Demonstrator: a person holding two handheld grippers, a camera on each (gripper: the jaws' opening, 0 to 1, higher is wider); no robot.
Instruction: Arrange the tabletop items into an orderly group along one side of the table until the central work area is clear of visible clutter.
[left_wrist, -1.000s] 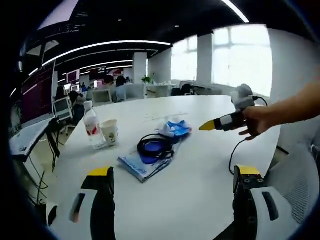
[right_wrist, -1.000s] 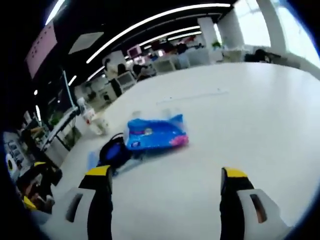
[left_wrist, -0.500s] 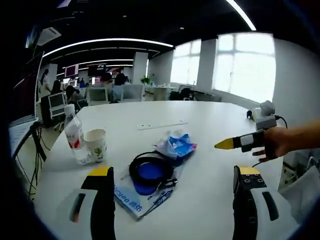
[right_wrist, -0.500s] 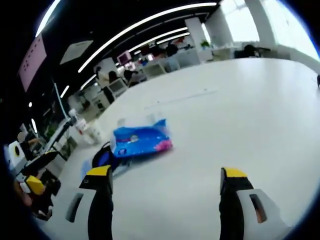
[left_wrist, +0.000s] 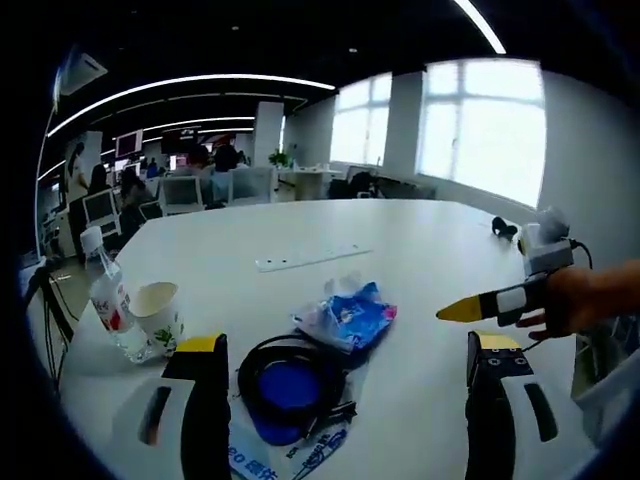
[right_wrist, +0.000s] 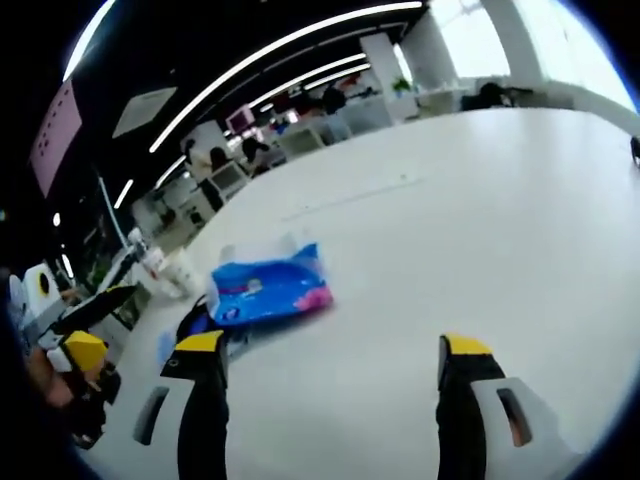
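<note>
On the white table (left_wrist: 420, 250) a blue tissue pack (left_wrist: 348, 313) lies beside a coiled black cable on a blue disc (left_wrist: 290, 375), which rests on a blue booklet (left_wrist: 280, 455). At the left stand a water bottle (left_wrist: 108, 305) and a paper cup (left_wrist: 158, 315). My left gripper (left_wrist: 345, 355) is open above the cable. The right gripper (left_wrist: 470, 310), held in a hand, enters from the right. In the right gripper view my right gripper (right_wrist: 335, 350) is open over bare table, with the tissue pack (right_wrist: 268, 291) ahead to the left and the left gripper's yellow tip (right_wrist: 85, 350) at the left edge.
A long white strip (left_wrist: 310, 257) lies on the table beyond the tissue pack. A small dark object (left_wrist: 505, 228) sits near the far right edge. Office desks, monitors and seated people fill the background behind the table.
The left view has come closer and lower over the cable and booklet. The right gripper has drifted right and lower in it. In the right view the tissue pack has shifted left and farther.
</note>
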